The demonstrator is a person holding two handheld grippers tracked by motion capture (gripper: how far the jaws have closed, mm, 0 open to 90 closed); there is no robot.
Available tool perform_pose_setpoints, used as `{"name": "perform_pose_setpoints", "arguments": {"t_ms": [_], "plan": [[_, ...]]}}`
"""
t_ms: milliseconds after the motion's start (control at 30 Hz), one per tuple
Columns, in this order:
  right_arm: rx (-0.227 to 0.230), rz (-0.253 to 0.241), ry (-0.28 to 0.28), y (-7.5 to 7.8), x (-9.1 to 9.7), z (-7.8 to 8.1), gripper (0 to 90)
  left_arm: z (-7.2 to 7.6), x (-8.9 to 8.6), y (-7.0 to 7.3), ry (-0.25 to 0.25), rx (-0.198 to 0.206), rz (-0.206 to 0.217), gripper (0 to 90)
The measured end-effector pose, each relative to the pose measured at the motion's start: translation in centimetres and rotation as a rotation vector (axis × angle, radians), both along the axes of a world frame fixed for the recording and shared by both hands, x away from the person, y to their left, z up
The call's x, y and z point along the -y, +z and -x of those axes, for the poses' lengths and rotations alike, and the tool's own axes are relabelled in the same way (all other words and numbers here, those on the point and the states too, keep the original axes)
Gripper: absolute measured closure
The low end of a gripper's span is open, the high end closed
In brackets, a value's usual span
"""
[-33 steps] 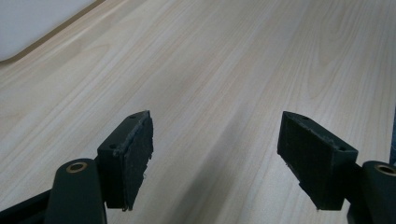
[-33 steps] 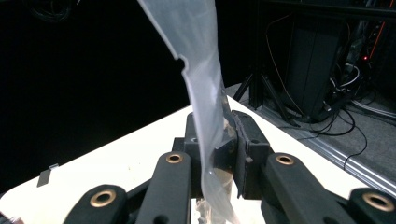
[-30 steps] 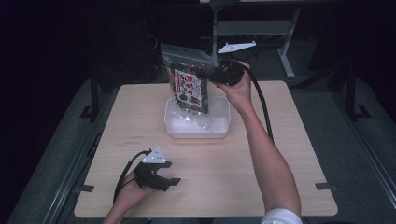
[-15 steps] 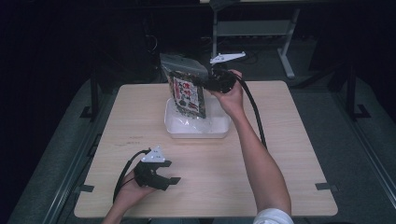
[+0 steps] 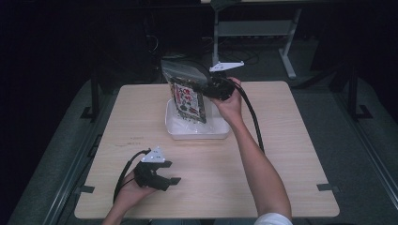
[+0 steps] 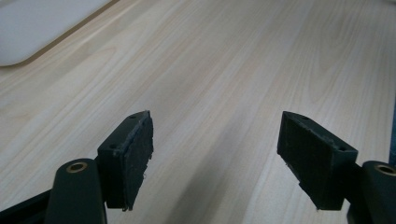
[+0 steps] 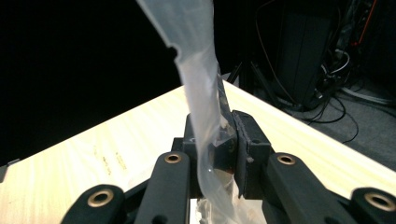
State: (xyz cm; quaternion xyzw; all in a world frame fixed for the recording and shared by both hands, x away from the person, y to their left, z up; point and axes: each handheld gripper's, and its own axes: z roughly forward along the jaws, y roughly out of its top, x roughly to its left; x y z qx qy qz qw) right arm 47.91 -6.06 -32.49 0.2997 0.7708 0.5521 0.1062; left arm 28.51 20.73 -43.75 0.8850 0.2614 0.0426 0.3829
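The clear zip bag point(image 5: 187, 91) with its printed snack packet point(image 5: 188, 101) inside now hangs lower than it did 1 second ago, and its bottom edge sits down inside the white plastic tub point(image 5: 220, 133) at the far middle of the wooden table point(image 5: 291, 154). Earlier it hung a little higher above the tub. In the right gripper view the bag's clear upper film point(image 7: 201, 93) runs up between the jaws, which are clamped on it. So the right gripper point(image 5: 212, 86) is holding the bag by its upper right edge and has lowered it.

I judge the bag is being set into the tub and the drop is nearly finished; what remains is to settle it and let go.

The left gripper point(image 5: 165, 180) rests low on the table's near left, jaws spread apart with nothing between them, unmoved over that second.
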Motion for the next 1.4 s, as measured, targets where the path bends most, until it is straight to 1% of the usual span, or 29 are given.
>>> {"name": "perform_pose_setpoints", "arguments": {"t_ms": [167, 333, 367, 467, 533, 567, 667, 733, 933, 1000, 1033, 1067, 1100, 1133, 1167, 1200, 1367, 1400], "plan": [[-0.013, -0.009, 0.001, -0.3, 0.3, 0.1, 74.8, 0.0, 0.0, -0.1, 0.004, -0.003, 0.0, 26.5], [-0.025, -0.005, 0.001, -0.5, 0.5, 0.1, 74.4, 0.0, 0.0, 0.0, 0.005, -0.002, 0.0, 26.4], [-0.038, -0.001, 0.002, -0.6, 0.6, 0.0, 74.4, 0.0, -0.1, 0.0, 0.007, -0.004, 0.003, 26.5], [-0.048, 0.007, 0.002, -0.8, 0.8, 0.0, 74.7, -0.1, -0.2, 0.0, 0.012, -0.004, 0.007, 26.5], [-0.045, 0.015, 0.004, -0.9, 1.0, 0.0, 75.1, -0.1, -0.3, 0.0, 0.012, -0.005, 0.007, 26.5], [-0.052, 0.016, 0.004, -0.9, 1.1, 0.0, 75.1, -0.1, -0.3, 0.0, 0.012, -0.005, 0.007, 26.5], [-0.06, 0.014, 0.009, -1.0, 1.3, -0.1, 75.1, -0.1, -0.3, 0.0, 0.013, -0.005, 0.009, 26.5], [-0.073, 0.014, 0.012, -1.1, 1.4, -0.2, 75.0, -0.1, -0.3, 0.0, 0.013, -0.004, 0.008, 26.5], [-0.088, 0.014, 0.018, -1.2, 1.5, -0.3, 73.9, -0.2, -0.4, 0.0, 0.019, -0.006, 0.012, 26.5], [-0.092, 0.012, 0.023, -1.1, 1.6, -0.3, 69.3, -0.2, -0.4, 0.0, 0.018, -0.006, 0.012, 26.5], [-0.092, 0.012, 0.023, -1.1, 1.6, -0.3, 69.3, -0.2, -0.4, 0.0, 0.018, -0.006, 0.012, 26.5], [-0.097, 0.004, 0.025, -1.1, 1.6, -0.2, 64.7, -0.2, -0.4, 0.0, 0.018, -0.006, 0.011, 26.5], [-0.097, 0.004, 0.025, -1.1, 1.6, -0.2, 64.7, -0.2, -0.4, 0.0, 0.018, -0.006, 0.011, 26.5], [-0.096, -0.001, 0.025, -1.0, 1.6, -0.2, 62.1, -0.2, -0.4, 0.0, 0.017, -0.004, 0.011, 26.5], [-0.096, -0.001, 0.025, -1.0, 1.6, -0.2, 62.1, -0.2, -0.4, 0.0, 0.017, -0.004, 0.011, 26.5], [-0.101, -0.008, 0.024, -0.9, 1.7, -0.1, 59.7, -0.2, -0.4, 0.0, 0.02, -0.004, 0.012, 26.5], [-0.109, -0.006, 0.03, -0.7, 2.0, 0.2, 55.6, -0.2, -0.4, 0.0, 0.023, -0.004, 0.011, 26.5], [-0.107, -0.003, 0.03, -0.6, 2.2, 0.3, 53.5, -0.2, -0.4, 0.0, 0.022, -0.004, 0.011, 26.5]]}}
